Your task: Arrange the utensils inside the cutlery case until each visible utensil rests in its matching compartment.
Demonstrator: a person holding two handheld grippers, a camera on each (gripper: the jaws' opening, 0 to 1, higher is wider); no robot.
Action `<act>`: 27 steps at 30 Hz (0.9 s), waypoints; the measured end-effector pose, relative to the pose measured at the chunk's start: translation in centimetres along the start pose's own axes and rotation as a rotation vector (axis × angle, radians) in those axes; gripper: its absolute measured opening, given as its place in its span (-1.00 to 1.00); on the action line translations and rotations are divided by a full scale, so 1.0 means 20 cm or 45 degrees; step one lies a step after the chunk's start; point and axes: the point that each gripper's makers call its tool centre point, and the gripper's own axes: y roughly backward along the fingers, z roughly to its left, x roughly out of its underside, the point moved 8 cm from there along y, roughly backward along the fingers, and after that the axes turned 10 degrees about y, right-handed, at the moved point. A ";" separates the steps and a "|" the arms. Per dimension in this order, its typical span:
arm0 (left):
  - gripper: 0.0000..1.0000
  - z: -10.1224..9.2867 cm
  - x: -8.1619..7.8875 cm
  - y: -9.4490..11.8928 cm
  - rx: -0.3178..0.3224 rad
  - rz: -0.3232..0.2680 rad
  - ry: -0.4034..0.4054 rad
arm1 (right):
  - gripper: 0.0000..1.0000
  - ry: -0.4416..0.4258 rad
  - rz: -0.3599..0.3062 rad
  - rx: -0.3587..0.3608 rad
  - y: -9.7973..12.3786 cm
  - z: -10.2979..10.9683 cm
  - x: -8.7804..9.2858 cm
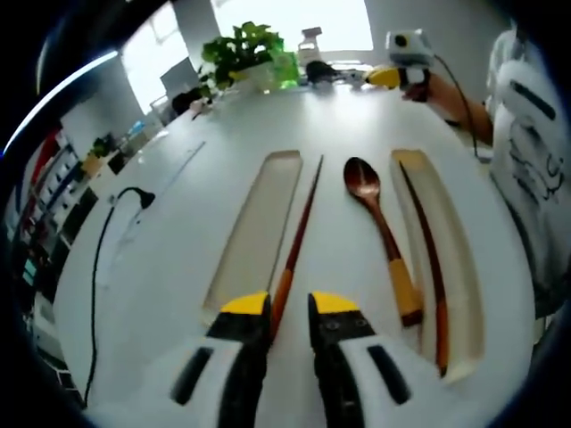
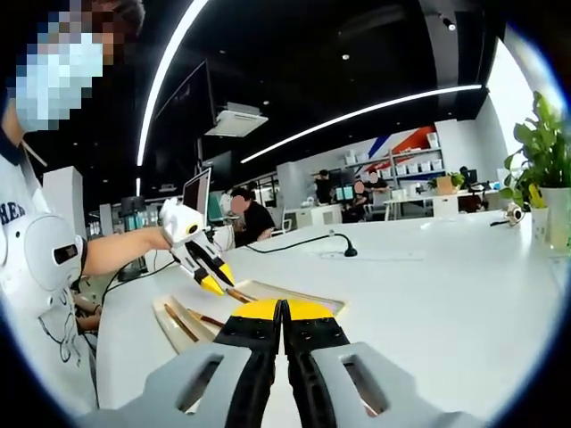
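Two long wooden case halves lie on the white table: the left half (image 1: 254, 234) holds nothing, and the right half (image 1: 457, 267) holds one dark chopstick (image 1: 426, 254). A wooden spoon (image 1: 379, 218) rests on the table between them. A second chopstick (image 1: 299, 227) also lies between them, its near end in the gap of my left gripper (image 1: 290, 305), whose yellow-tipped jaws stand a little apart. My left gripper (image 2: 214, 281) tilts down over the case (image 2: 299, 294). My right gripper (image 2: 284, 308) is shut on nothing and is held up at the far right (image 1: 406, 49).
A potted plant (image 1: 245, 49) stands at the table's far edge. A black cable with a plug (image 1: 134, 198) lies at the left. The person in white (image 1: 531, 160) stands close at the right. Another plant (image 2: 540, 152) and a cable (image 2: 308, 241) are on the table; people sit beyond.
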 end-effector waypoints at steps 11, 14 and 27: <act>-0.65 0.02 0.02 -0.03 0.017 0.028 0.083 | -1.00 -0.059 -0.060 -0.004 0.01 0.00 -0.02; -0.65 0.02 0.02 -0.03 0.020 0.043 0.083 | -1.00 -0.062 -0.054 -0.009 0.01 0.00 -0.02; -0.70 0.01 0.03 -0.04 0.040 0.071 0.061 | -1.00 -0.104 -0.055 0.003 0.03 -0.02 0.00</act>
